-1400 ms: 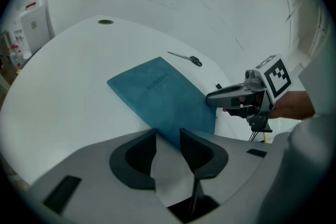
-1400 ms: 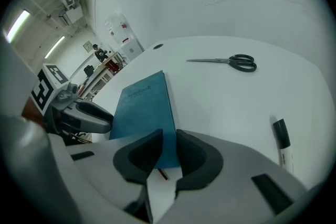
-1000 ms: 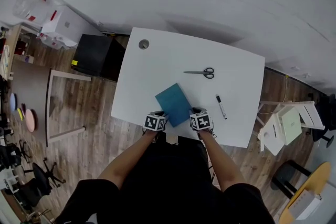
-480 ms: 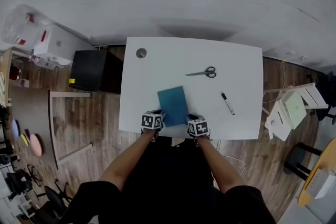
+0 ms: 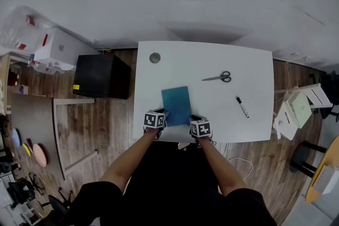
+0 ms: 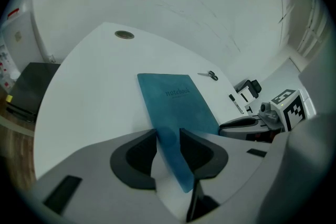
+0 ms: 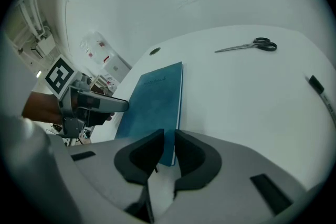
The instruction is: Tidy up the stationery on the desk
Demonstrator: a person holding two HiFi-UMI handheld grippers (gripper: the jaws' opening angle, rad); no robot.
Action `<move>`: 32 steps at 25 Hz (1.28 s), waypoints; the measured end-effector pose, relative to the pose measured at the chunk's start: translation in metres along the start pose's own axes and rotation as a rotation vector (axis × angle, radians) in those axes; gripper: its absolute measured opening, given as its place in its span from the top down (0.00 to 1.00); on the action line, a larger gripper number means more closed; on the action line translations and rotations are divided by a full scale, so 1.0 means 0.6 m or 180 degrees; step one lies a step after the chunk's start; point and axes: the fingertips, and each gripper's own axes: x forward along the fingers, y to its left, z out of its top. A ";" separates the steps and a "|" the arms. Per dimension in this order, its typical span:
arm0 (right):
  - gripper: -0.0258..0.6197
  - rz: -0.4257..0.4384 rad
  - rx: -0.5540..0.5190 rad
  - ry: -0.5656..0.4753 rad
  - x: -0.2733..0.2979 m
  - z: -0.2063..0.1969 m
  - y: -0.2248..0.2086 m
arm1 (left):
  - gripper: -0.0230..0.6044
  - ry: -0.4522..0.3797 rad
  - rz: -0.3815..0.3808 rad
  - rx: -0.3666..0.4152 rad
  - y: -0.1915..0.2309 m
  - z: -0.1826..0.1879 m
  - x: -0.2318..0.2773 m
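A teal notebook (image 5: 176,105) lies flat on the white desk (image 5: 212,58), near its front edge and square with it. My left gripper (image 5: 157,120) is shut on the notebook's (image 6: 176,102) near left corner, which sits between the jaws (image 6: 168,147). On the near right corner of the notebook (image 7: 155,97) my right gripper (image 5: 200,127) is shut too (image 7: 169,147). Scissors (image 5: 217,77) lie farther back on the right. A black-capped marker (image 5: 241,106) rests near the desk's right edge.
A round cable grommet (image 5: 154,57) sits in the desk's far left corner. A black cabinet (image 5: 100,77) stands left of the desk, with a wooden frame (image 5: 74,129) beside it. White furniture (image 5: 296,108) stands to the right. A wall runs behind the desk.
The notebook has turned from a tilted lie to square with the desk, with both grippers at its near corners throughout. The head view has shifted a little.
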 end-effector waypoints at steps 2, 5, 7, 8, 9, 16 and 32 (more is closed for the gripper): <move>0.84 0.0016 -0.0004 0.0039 0.015 0.008 0.022 | 0.73 -0.0048 0.0002 -0.0042 0.025 0.011 -0.010; 0.84 0.0071 -0.0039 0.0112 0.037 0.012 0.057 | 0.73 -0.0155 0.0048 -0.0158 0.060 0.027 -0.024; 0.84 0.0032 -0.0118 0.0134 0.047 0.019 0.075 | 0.73 -0.0180 0.0078 -0.0182 0.079 0.035 -0.032; 0.84 0.0012 -0.0135 0.0138 0.054 0.022 0.082 | 0.73 -0.0176 0.0089 -0.0168 0.087 0.039 -0.035; 0.84 -0.0012 -0.0141 0.0133 0.058 0.028 0.088 | 0.73 -0.0167 0.0097 -0.0144 0.095 0.042 -0.038; 0.84 0.0072 -0.0104 0.0120 0.089 0.048 0.140 | 0.74 -0.0266 0.0199 -0.0123 0.153 0.045 -0.068; 0.84 0.0177 -0.0300 0.0124 0.135 0.064 0.228 | 0.73 -0.0394 0.0154 -0.0390 0.240 0.054 -0.114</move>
